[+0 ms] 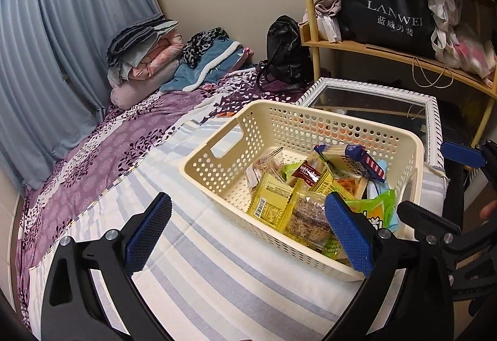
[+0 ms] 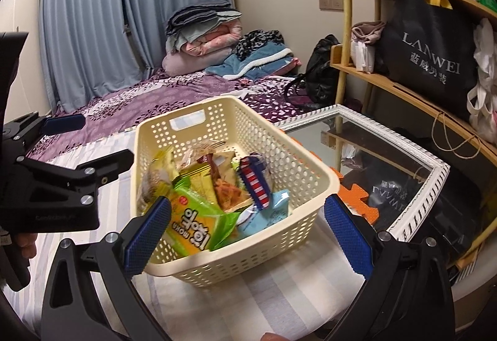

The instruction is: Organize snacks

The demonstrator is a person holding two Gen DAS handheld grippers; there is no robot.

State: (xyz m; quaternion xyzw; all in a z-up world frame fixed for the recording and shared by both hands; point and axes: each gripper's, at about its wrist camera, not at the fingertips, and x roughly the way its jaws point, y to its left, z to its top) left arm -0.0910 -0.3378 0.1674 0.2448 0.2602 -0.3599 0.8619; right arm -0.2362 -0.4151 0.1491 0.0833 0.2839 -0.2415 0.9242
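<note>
Left gripper (image 1: 248,235): jaws wide apart, empty; hovers over the near rim of the basket (image 1: 214,168)
Right gripper (image 2: 248,235): spread wide, holding nothing; it frames the basket's near corner
Snacks (image 2: 214,188): heaped inside the basket on the striped cloth (image 1: 198,275)
Advice: pick one top packet, likely the green packet (image 2: 198,224); pinch an edge, lift straight
Obstacles: framed mirror (image 2: 400,173) just beside; shelf (image 2: 403,89) beyond
</note>
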